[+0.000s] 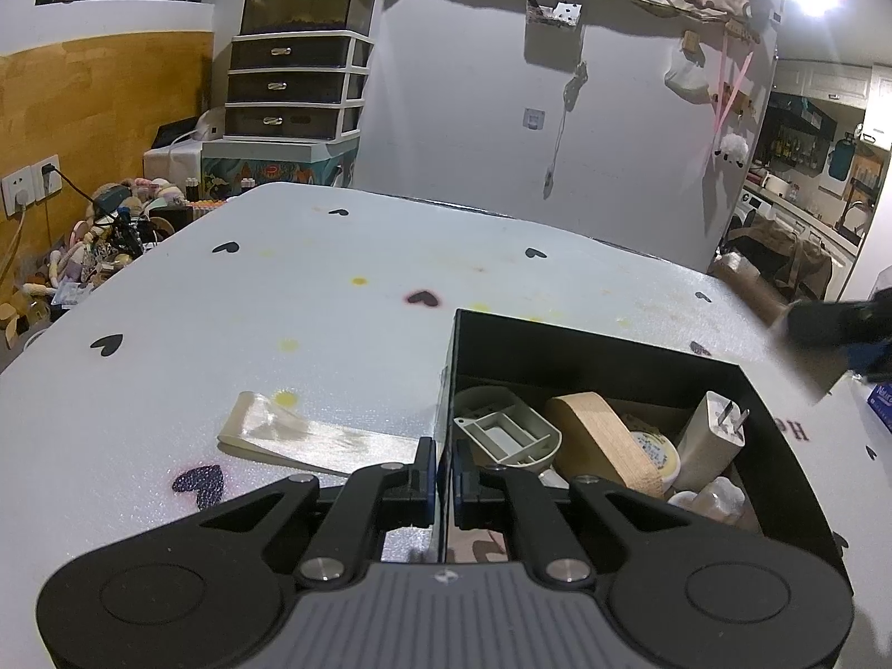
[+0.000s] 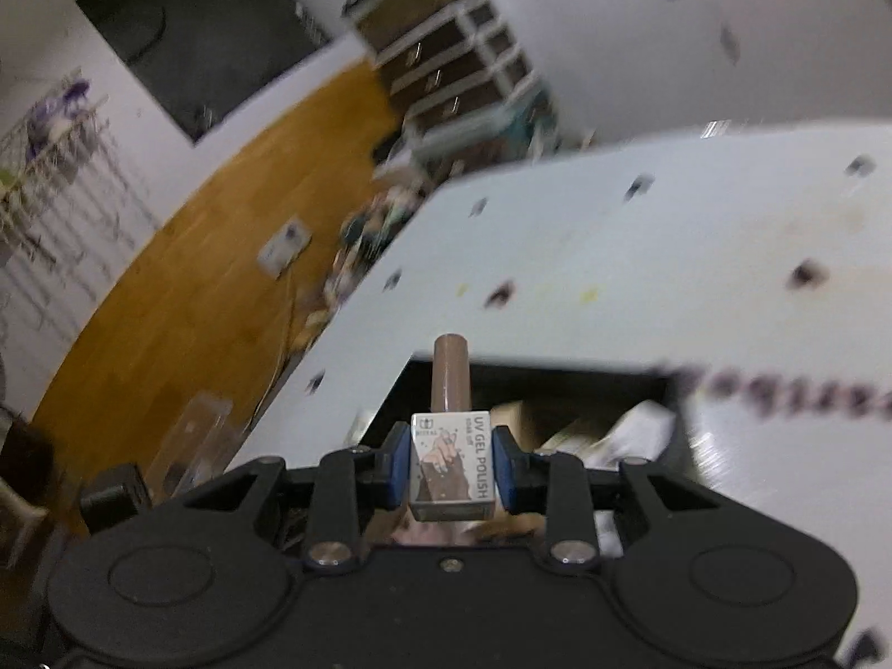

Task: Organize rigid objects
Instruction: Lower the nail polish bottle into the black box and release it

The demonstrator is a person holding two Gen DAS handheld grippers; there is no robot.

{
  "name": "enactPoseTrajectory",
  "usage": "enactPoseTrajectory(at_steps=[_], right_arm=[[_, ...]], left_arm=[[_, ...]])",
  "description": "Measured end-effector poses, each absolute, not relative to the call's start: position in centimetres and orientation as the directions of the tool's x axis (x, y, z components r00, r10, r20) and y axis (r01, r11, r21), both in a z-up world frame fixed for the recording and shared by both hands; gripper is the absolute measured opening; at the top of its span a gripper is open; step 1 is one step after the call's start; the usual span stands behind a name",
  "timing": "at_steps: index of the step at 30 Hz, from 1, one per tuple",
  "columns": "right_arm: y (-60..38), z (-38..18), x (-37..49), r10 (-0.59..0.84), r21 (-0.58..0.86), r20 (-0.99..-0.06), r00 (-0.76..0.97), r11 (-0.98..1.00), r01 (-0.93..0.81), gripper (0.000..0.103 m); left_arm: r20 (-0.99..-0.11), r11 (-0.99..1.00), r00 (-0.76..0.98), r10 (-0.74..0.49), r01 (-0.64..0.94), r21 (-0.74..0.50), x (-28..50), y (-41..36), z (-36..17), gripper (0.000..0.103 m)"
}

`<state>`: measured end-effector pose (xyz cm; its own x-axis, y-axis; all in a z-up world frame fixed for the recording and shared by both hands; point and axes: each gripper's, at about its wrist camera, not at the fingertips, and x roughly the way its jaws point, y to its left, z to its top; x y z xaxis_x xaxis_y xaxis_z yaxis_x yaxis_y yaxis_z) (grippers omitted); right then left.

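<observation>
My left gripper (image 1: 444, 471) is shut on the left wall of a black box (image 1: 613, 359) on the white table. The box holds a grey plastic holder (image 1: 504, 429), a wooden block (image 1: 605, 437), a white plug charger (image 1: 711, 440) and a small round tin (image 1: 655, 449). My right gripper (image 2: 450, 465) is shut on a UV gel polish bottle (image 2: 451, 457) with a brown cap, held above the near edge of the black box (image 2: 557, 376). The right wrist view is blurred. The right gripper also shows at the far right of the left wrist view (image 1: 836, 329).
A clear plastic packet (image 1: 295, 435) lies on the table (image 1: 334, 306) left of the box. A blue-printed carton (image 1: 881, 398) sits at the right edge. A drawer unit (image 1: 295, 83) and floor clutter (image 1: 111, 228) stand beyond the table's far left edge.
</observation>
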<state>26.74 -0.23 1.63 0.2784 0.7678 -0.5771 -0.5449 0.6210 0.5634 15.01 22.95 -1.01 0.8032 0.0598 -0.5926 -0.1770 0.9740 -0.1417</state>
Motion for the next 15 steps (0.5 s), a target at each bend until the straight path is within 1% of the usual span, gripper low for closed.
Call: enactPoseTrajectory(at_steps=[4, 8, 9, 10, 13, 15], right_arm=[[3.1, -0.1, 26.5, 0.760, 0.595, -0.627, 0.170, 0.609, -0.524, 0.031], [4.8, -1.5, 26.2, 0.737, 0.607, -0.666, 0.119, 0.627, -0.488, 0.032], [4.7, -1.8, 26.1, 0.722, 0.608, -0.683, 0.105, 0.643, -0.466, 0.035], [4.8, -2.1, 26.1, 0.704, 0.601, -0.704, 0.092, 0.661, -0.450, 0.040], [4.5, -2.0, 25.8, 0.708, 0.597, -0.700, 0.094, 0.653, -0.466, 0.044], [4.3, -1.8, 25.7, 0.709, 0.593, -0.698, 0.101, 0.652, -0.472, 0.044]], left_arm=[[-0.592, 0.975, 0.804, 0.063, -0.177, -0.137, 15.0, 23.0, -1.0, 0.006], [-0.591, 0.974, 0.804, 0.061, -0.176, -0.140, 14.9, 23.0, -1.0, 0.006], [-0.591, 0.974, 0.804, 0.060, -0.176, -0.140, 14.9, 22.9, -1.1, 0.006], [-0.591, 0.974, 0.804, 0.059, -0.176, -0.142, 14.9, 22.9, -1.1, 0.006], [-0.591, 0.974, 0.805, 0.057, -0.174, -0.143, 14.9, 23.0, -1.1, 0.006], [-0.590, 0.974, 0.805, 0.058, -0.175, -0.142, 14.9, 23.0, -1.1, 0.005]])
